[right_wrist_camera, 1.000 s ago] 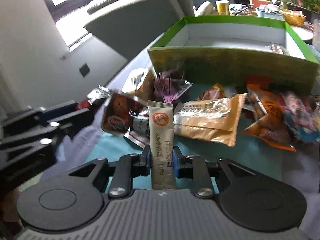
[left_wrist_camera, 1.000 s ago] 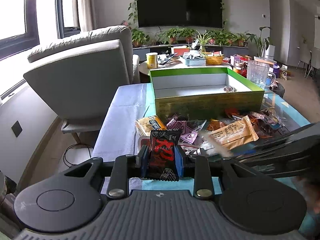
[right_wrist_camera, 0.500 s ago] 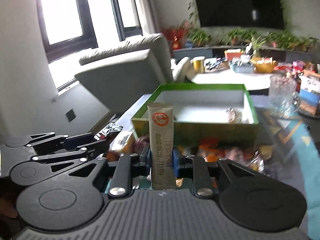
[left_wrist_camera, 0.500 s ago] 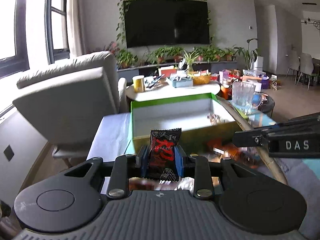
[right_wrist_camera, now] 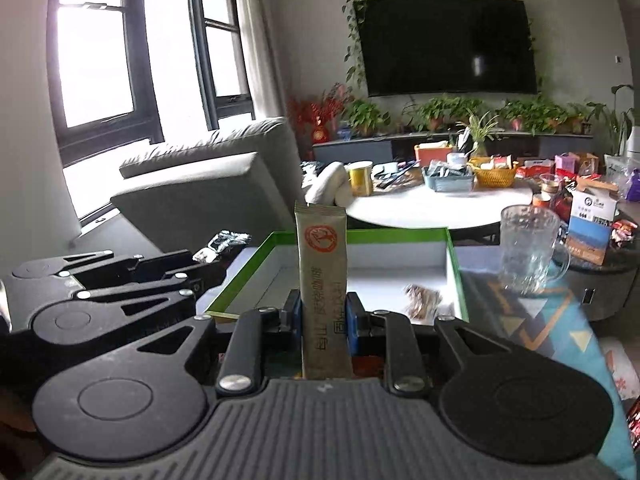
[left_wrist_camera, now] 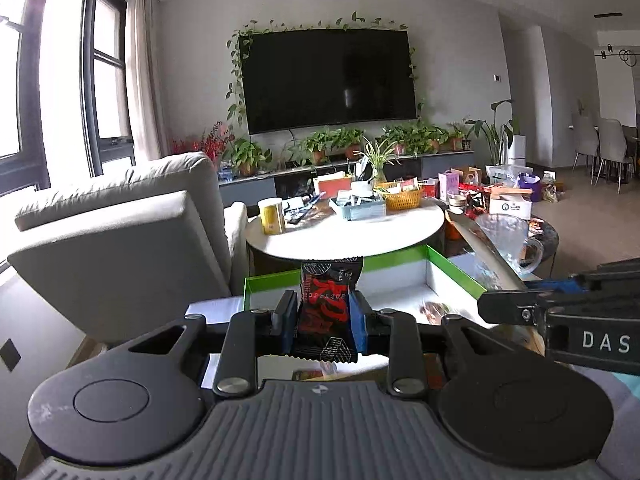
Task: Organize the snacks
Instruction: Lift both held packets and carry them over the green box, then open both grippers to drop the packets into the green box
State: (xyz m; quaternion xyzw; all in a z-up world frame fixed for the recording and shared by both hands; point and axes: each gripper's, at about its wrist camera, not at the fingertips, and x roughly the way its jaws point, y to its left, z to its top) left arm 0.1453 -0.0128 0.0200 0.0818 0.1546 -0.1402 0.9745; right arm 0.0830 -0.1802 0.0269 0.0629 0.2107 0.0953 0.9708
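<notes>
My left gripper (left_wrist_camera: 322, 319) is shut on a black and red snack packet (left_wrist_camera: 329, 304), held upright in front of the green-rimmed box (left_wrist_camera: 456, 270). A tan drink-mix stick (right_wrist_camera: 323, 280) stands upright between the pads of my right gripper (right_wrist_camera: 323, 320), which is shut on it. The green box (right_wrist_camera: 454, 256) lies just beyond, with one small wrapped snack (right_wrist_camera: 424, 298) on its white floor. In the left wrist view the right gripper (left_wrist_camera: 560, 312) reaches in from the right; in the right wrist view the left gripper (right_wrist_camera: 120, 280) sits at the left. The snack pile is mostly hidden below both grippers.
A glass mug (right_wrist_camera: 528, 248) stands right of the box on the patterned cloth (right_wrist_camera: 560, 320). Behind is a round white table (left_wrist_camera: 352, 232) crowded with a yellow can, baskets and boxes. A grey armchair (left_wrist_camera: 120, 232) is at the left, a wall TV (left_wrist_camera: 328, 80) at the back.
Both grippers have risen and tilted up from the snack pile, each carrying its item. The pile dropped out of sight and the box now sits low in both views.
</notes>
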